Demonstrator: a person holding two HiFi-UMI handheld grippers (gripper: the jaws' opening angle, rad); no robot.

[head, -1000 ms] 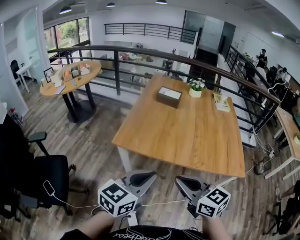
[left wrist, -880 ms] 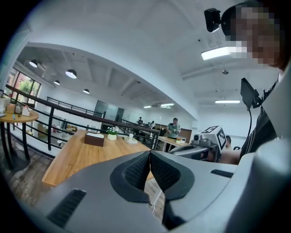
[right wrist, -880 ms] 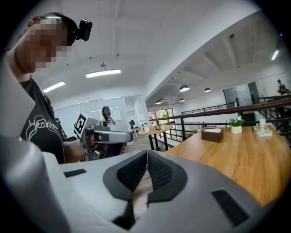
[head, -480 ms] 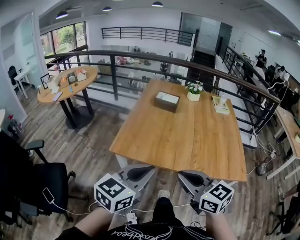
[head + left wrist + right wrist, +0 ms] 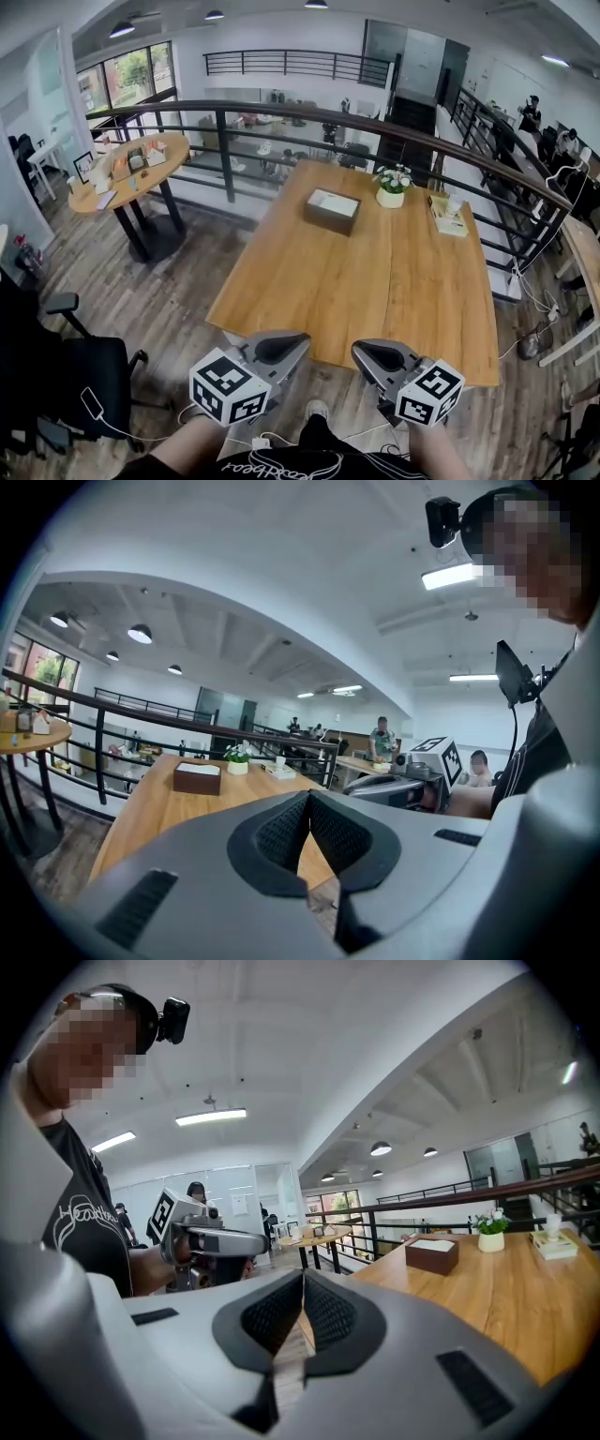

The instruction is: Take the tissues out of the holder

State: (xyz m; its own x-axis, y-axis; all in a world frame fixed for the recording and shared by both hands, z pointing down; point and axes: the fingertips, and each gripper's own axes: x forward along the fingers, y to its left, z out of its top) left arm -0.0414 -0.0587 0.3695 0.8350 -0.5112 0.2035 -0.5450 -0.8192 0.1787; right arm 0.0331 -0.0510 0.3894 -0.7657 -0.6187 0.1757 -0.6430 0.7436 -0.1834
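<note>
A dark brown tissue holder with white tissue showing in its top stands at the far end of the long wooden table. It also shows small in the left gripper view and the right gripper view. My left gripper and right gripper hover side by side at the table's near edge, far from the holder. Both are shut with nothing between the pads. In each gripper view the other gripper shows alongside, the right one and the left one.
A white pot of flowers and a stack of books sit near the holder at the far end. A black railing runs behind the table. A round table and a black office chair stand at left.
The table's near edge has drawn closer to both grippers, and the whole view has shifted forward. The jaws stay shut.
</note>
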